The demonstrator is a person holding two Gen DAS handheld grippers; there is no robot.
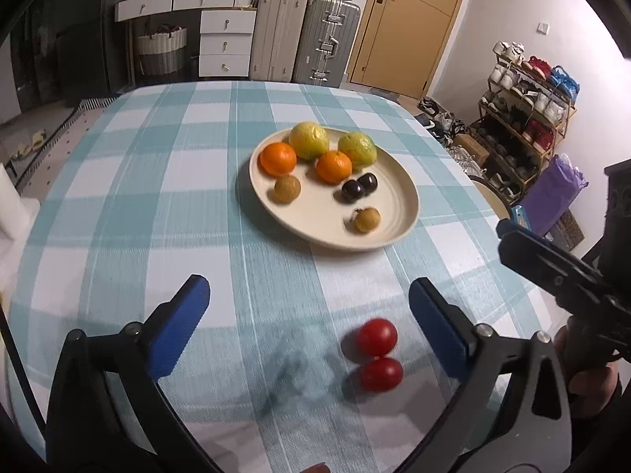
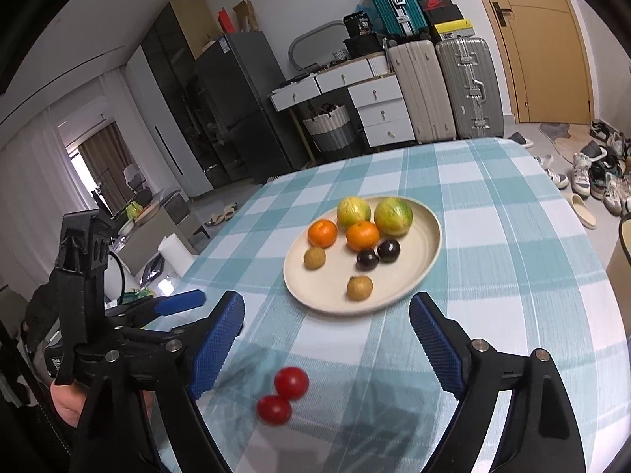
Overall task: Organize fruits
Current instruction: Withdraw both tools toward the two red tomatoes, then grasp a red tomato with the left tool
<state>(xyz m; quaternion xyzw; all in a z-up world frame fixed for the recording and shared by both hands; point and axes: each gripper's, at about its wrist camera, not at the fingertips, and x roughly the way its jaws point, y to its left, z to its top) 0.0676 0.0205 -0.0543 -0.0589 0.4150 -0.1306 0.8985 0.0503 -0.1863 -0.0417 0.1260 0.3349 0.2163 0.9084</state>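
Observation:
A cream plate (image 1: 408, 201) (image 2: 432, 244) holds two yellow-green citrus (image 1: 309, 140), two oranges (image 1: 278, 159), two dark plums (image 1: 353, 191) and two brown longans (image 1: 288, 189). Two red cherry tomatoes (image 1: 376, 336) (image 2: 292, 382) lie touching each other on the checked cloth, nearer than the plate. My left gripper (image 1: 307, 291) stands open just above the cloth, the tomatoes low between its fingers, nearer the right one. My right gripper (image 2: 326, 307) is open too, with the tomatoes below and left of its middle. Neither gripper holds anything.
The blue-and-white checked tablecloth (image 1: 157, 197) covers the table. Each gripper shows at the edge of the other's view, close beside it. A chair (image 1: 491, 201) stands at the table's right edge. Suitcases (image 2: 465, 86), drawers and a shoe rack (image 1: 524, 118) stand beyond.

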